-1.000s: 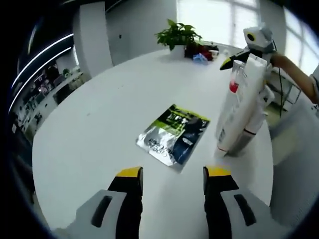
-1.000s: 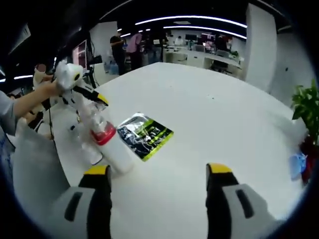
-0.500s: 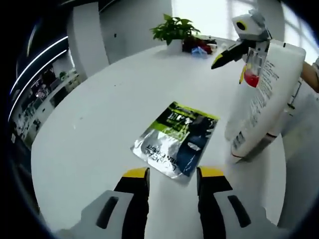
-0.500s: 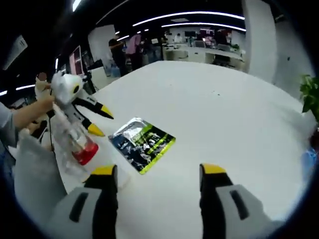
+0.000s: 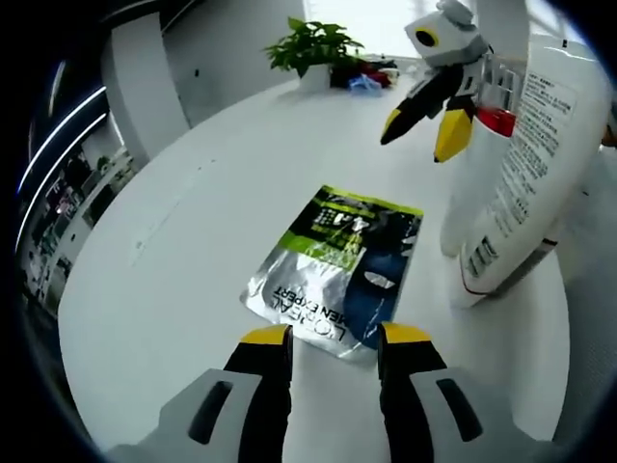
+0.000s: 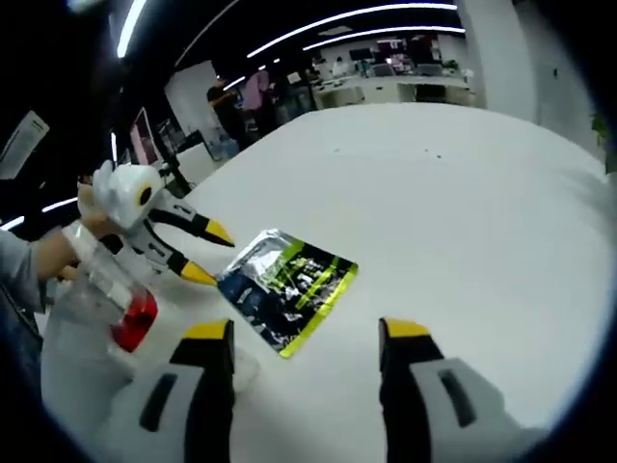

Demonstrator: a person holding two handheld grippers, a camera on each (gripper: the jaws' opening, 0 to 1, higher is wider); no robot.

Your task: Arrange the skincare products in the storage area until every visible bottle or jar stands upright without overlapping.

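Left gripper view: left gripper [image 5: 333, 336] jaws apart, nothing between them, tips just short of the near edge of the foil sachet [image 5: 337, 262], which lies flat on the white table [image 5: 193, 222]. Right of the sachet, a white tube [image 5: 516, 183] stands tilted, with a red-capped bottle [image 5: 495, 121] behind it. The right gripper [image 5: 430, 108] hangs open above the sachet's far end. Farthest off, a potted plant [image 5: 314, 50] at the table's far edge.

Right gripper view: right gripper [image 6: 305, 331] jaws apart and empty; the sachet [image 6: 286, 285] lies just beyond the tips. The left gripper [image 6: 201, 253] is at the sachet's left edge, a hand [image 6: 82, 204] behind it. The red cap [image 6: 132, 319] sits low at left. This view alone gives the office desks and people [image 6: 246, 92] in the background.

Versus 1.0 s ago: the left gripper has closed in on the sachet; the right gripper has let go of the tube.
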